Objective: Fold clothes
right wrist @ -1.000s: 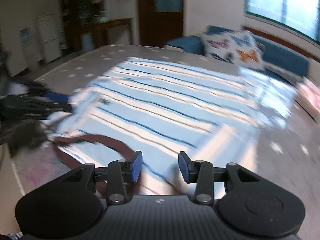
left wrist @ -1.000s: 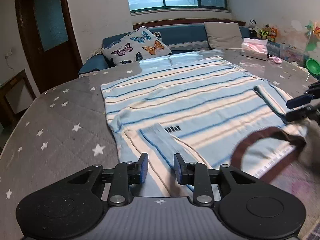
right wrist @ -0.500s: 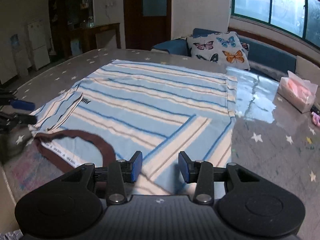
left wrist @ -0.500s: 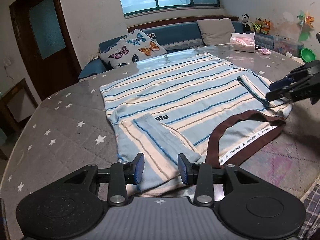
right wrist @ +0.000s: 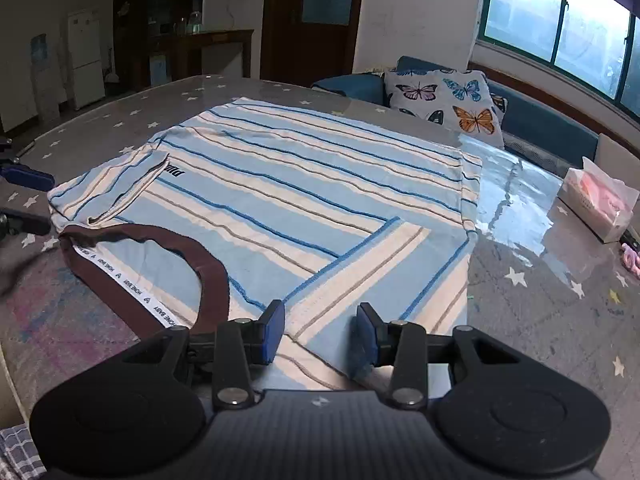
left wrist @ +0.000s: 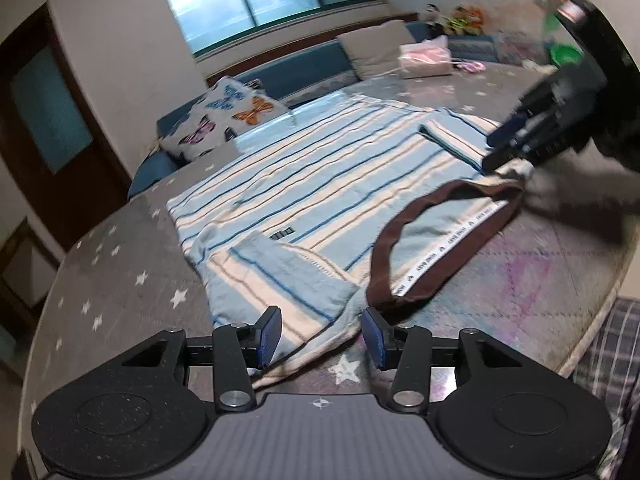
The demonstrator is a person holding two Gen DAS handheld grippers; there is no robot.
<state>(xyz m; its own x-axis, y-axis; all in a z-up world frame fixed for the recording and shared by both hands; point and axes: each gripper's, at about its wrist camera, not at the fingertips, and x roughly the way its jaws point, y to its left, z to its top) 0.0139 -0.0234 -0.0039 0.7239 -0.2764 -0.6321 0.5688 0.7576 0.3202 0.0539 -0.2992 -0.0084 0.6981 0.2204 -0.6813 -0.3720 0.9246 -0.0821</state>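
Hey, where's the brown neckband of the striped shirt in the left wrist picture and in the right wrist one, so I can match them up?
Left wrist view: the brown ribbed neckband loops right of centre, just beyond the open left tongs.
Right wrist view: the neckband sits lower left, beside the open right tongs.
Shared landmark: the butterfly-print cushion on the sofa past the blue-and-cream striped shirt.

One striped shirt (right wrist: 304,184), two grippers, one butterfly cushion (right wrist: 444,100) and one tissue box (right wrist: 596,208).
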